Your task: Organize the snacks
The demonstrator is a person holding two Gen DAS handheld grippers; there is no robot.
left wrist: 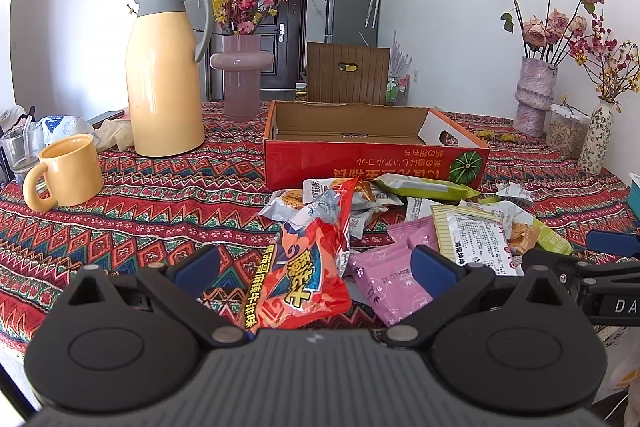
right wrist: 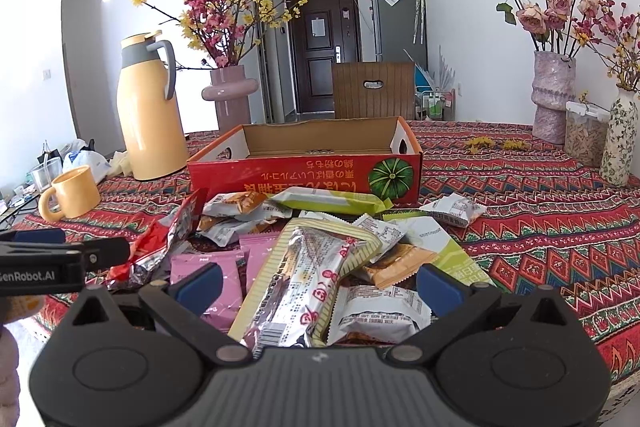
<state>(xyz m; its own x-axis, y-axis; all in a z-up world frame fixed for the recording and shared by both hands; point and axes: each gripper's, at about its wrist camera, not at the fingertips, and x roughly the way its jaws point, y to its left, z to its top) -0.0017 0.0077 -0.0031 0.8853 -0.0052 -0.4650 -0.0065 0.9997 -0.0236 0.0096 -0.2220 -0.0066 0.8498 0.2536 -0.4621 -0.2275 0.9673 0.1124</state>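
A pile of snack packets lies on the patterned tablecloth in front of an open red cardboard box (left wrist: pixel 372 167) (right wrist: pixel 304 173). My left gripper (left wrist: pixel 316 263) is open, its blue fingertips either side of a red-orange snack bag (left wrist: pixel 308 267), with pink packets (left wrist: pixel 384 279) to its right. My right gripper (right wrist: pixel 320 283) is open around a cream and silver striped packet (right wrist: pixel 308 271), above smaller white and orange packets (right wrist: pixel 380 315). A green packet (right wrist: pixel 332 201) lies against the box front. The box looks empty inside.
A yellow thermos jug (left wrist: pixel 164 75) and yellow mug (left wrist: pixel 68 173) stand at the left. A pink vase with blossoms (left wrist: pixel 242 75) is behind them. Vases of dried roses (left wrist: pixel 534 99) and a clear container (right wrist: pixel 586 133) stand at the right. A wooden chair back (left wrist: pixel 348 73) is behind the box.
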